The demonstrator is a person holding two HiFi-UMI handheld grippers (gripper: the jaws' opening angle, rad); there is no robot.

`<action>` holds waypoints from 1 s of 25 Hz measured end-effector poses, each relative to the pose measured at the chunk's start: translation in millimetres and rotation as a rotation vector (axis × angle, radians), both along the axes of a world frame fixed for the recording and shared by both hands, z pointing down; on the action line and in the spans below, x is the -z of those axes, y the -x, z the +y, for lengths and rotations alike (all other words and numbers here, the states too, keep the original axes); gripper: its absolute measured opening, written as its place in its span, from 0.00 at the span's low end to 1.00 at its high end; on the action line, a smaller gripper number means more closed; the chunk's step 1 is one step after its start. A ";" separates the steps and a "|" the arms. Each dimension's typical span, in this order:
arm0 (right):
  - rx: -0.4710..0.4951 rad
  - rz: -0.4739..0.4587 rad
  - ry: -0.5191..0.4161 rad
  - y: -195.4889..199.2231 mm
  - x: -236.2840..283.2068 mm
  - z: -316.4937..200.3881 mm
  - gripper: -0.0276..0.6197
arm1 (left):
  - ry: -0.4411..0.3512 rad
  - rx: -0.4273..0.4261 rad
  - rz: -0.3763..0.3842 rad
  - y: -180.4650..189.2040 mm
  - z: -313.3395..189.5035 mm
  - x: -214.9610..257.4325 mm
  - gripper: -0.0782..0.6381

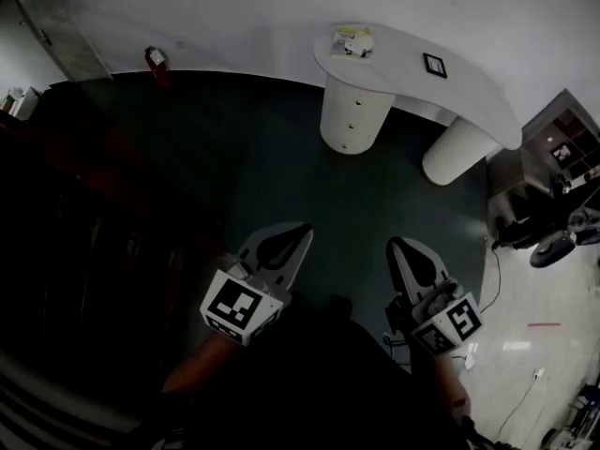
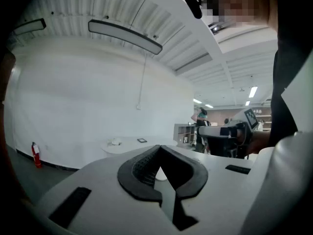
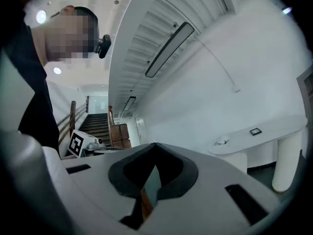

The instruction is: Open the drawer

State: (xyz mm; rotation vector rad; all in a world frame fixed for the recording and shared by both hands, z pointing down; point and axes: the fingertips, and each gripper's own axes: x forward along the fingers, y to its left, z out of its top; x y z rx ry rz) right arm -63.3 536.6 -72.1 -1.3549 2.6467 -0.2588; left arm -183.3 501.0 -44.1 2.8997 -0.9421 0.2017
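Left hand-held gripper (image 1: pixel 302 232): jaws pressed together, nothing between. Right hand-held gripper (image 1: pixel 396 247): same, empty.
Drawer (image 1: pixel 355 101): likely one of the knobbed fronts stacked in round white pedestal under curved white tabletop (image 1: pixel 459 87); well apart from both grippers.
Your step: walk up, spread one gripper, pinch knob squarely, pull straight out; keep the other clear.
Room: dark green floor (image 1: pixel 262 157), white wall (image 1: pixel 234 17), red fire extinguisher (image 1: pixel 155 62) at wall foot, staircase (image 3: pixel 95 124) to the side.
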 end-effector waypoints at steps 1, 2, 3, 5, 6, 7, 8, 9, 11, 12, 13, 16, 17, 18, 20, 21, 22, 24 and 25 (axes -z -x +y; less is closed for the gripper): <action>0.000 0.001 -0.001 3.4 0.6 -1.4 0.07 | -0.004 0.001 0.003 2.5 -1.5 1.9 0.12; 0.000 0.002 -0.002 6.9 1.2 -2.8 0.07 | -0.007 0.001 0.005 5.1 -2.9 3.6 0.12; 0.000 0.003 -0.002 10.3 1.8 -4.1 0.07 | -0.010 0.000 0.006 7.8 -4.0 4.7 0.12; 0.000 0.003 -0.002 17.8 2.6 -6.9 0.07 | -0.019 -0.007 0.003 14.2 -5.8 5.6 0.12; -0.001 0.003 -0.003 22.1 3.1 -8.3 0.07 | -0.023 -0.010 0.002 18.1 -6.5 5.9 0.12; -0.002 0.003 -0.005 26.8 3.8 -9.4 0.07 | -0.025 -0.013 0.001 22.5 -6.9 5.8 0.12; -0.002 0.006 -0.008 31.9 4.6 -10.4 0.07 | -0.027 -0.017 -0.001 27.5 -7.2 5.4 0.12; -0.003 0.009 -0.012 37.2 5.2 -11.4 0.07 | -0.029 -0.021 -0.003 32.8 -7.7 4.9 0.12; -0.007 0.014 -0.018 46.4 6.3 -13.6 0.07 | -0.032 -0.027 -0.007 42.6 -9.1 3.6 0.12; -0.010 0.014 -0.019 49.6 6.8 -14.5 0.07 | -0.032 -0.031 -0.008 46.2 -9.7 2.7 0.12; -0.013 0.012 -0.020 51.6 7.3 -15.2 0.07 | -0.031 -0.035 -0.010 48.7 -10.3 1.8 0.12; -0.024 -0.012 -0.011 53.4 8.8 -18.6 0.07 | -0.025 -0.042 -0.011 53.0 -14.3 -1.2 0.12; -0.028 -0.031 -0.005 54.0 10.4 -21.4 0.07 | -0.022 -0.042 -0.010 53.8 -17.0 -1.9 0.12; -0.031 -0.048 -0.001 54.1 11.7 -24.6 0.07 | -0.019 -0.042 -0.009 54.2 -20.4 -2.6 0.12; -0.041 -0.038 0.008 48.6 6.0 -31.7 0.07 | -0.015 -0.042 -0.009 53.1 -29.5 -5.1 0.12; -0.045 -0.027 0.010 44.3 2.7 -36.2 0.07 | -0.012 -0.042 -0.009 51.3 -35.4 -6.5 0.12; -0.046 -0.027 0.010 40.5 2.0 -41.4 0.07 | -0.009 -0.041 -0.010 48.5 -41.7 -7.6 0.12; -0.039 -0.041 0.009 32.5 3.5 -52.1 0.07 | -0.004 -0.041 -0.009 39.9 -53.1 -9.0 0.12; -0.036 -0.039 0.009 26.9 1.8 -57.6 0.07 | -0.005 -0.043 -0.009 34.6 -58.3 -9.4 0.12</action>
